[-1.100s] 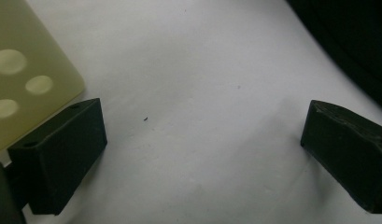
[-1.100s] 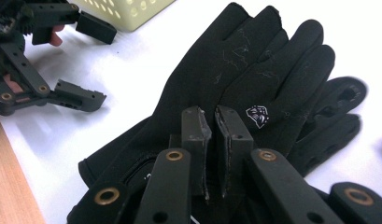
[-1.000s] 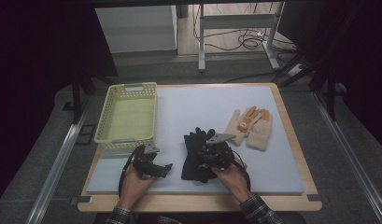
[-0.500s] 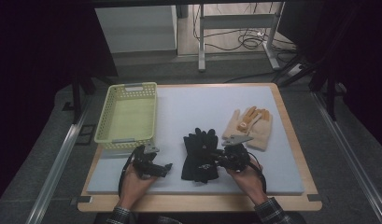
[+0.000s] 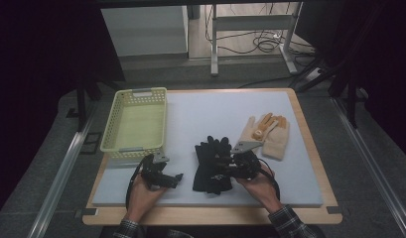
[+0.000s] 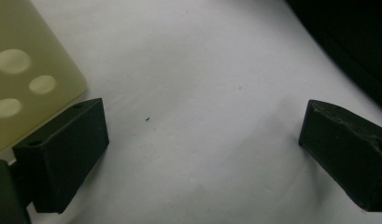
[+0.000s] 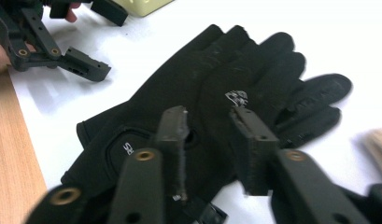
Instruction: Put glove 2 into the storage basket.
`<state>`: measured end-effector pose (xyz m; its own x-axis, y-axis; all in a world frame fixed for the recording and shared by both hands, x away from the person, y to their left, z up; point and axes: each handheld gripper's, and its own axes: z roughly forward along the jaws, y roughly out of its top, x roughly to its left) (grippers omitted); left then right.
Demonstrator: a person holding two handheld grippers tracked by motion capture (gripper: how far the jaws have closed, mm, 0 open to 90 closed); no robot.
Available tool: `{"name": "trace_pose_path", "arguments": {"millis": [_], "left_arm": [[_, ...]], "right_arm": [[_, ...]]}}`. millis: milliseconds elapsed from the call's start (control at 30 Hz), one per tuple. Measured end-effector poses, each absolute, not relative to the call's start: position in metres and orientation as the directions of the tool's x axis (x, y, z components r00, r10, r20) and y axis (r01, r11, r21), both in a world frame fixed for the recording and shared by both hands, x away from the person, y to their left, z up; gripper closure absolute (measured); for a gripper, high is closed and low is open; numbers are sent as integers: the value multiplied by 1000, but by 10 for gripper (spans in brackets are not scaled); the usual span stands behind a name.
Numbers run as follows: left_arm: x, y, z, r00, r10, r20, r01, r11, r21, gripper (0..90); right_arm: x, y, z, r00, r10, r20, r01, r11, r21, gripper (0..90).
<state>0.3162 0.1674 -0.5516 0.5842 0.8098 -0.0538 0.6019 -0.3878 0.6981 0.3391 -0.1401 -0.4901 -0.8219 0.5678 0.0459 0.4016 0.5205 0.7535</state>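
Two hand-held black grippers and plaid cuffs

The left gripper (image 5: 163, 176) and the right gripper (image 5: 225, 166) are built of matte black parts, each ending in two blocky black jaws. A grey three-cornered plate (image 5: 247, 146) is carried on top of the right one, and a black cable (image 5: 271, 174) is looped from its rear. Brass-coloured rivets are set in the jaw links in the right gripper view. Dark plaid sleeves (image 5: 289, 224) are worn at both wrists.

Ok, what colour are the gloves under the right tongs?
Black gloves, with small white markings; clearest in the right gripper view.
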Motion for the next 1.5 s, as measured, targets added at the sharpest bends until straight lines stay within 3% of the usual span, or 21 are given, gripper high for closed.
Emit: {"name": "trace_pose_path", "arguments": {"millis": [133, 233, 367, 467, 767, 1000, 1067, 1100, 1200, 1300, 1400, 1467, 1500], "left_arm": [[316, 167, -552, 584, 810, -54, 602, -387, 699, 16], [316, 167, -552, 584, 810, -54, 602, -387, 699, 16], [316, 167, -552, 584, 810, -53, 601, -388, 698, 16], [316, 167, -552, 584, 810, -54, 602, -388, 698, 16], [316, 167, -552, 585, 809, -53, 601, -388, 698, 16], [316, 167, -552, 584, 810, -53, 601, -388, 698, 16], [316, 167, -552, 584, 810, -53, 601, -388, 699, 16], [316, 167, -552, 584, 810, -52, 601, -389, 698, 16], [316, 167, -552, 584, 810, -53, 601, -388, 699, 16], [316, 168, -551, 587, 808, -50, 601, -393, 696, 16], [316, 168, -551, 587, 808, -50, 601, -394, 696, 16], [316, 168, -551, 587, 808, -50, 601, -394, 696, 16], [316, 168, -551, 587, 808, -50, 601, -394, 696, 16]], "right_arm": [[345, -126, -495, -838, 543, 55, 391, 528, 754, 480], [350, -116, -501, -840, 540, 42, 392, 553, 735, 484], [353, -104, -513, -829, 558, 20, 412, 586, 697, 791], [350, -104, -508, -810, 585, 28, 435, 568, 699, 850], [338, -103, -486, -709, 705, 27, 494, 468, 733, 856], [336, -95, -490, -629, 776, 40, 549, 407, 730, 851], [337, -93, -497, -621, 783, 36, 546, 400, 736, 820], [337, -95, -502, -636, 770, 37, 528, 400, 750, 735], [334, -105, -499, -664, 747, 31, 501, 414, 760, 660], [331, -116, -494, -690, 723, 36, 483, 423, 767, 668], [326, -133, -492, -712, 702, 18, 464, 451, 762, 743], [322, -148, -495, -731, 682, 25, 464, 471, 750, 841], [322, -148, -495, -731, 682, 25, 464, 471, 750, 841]]}}
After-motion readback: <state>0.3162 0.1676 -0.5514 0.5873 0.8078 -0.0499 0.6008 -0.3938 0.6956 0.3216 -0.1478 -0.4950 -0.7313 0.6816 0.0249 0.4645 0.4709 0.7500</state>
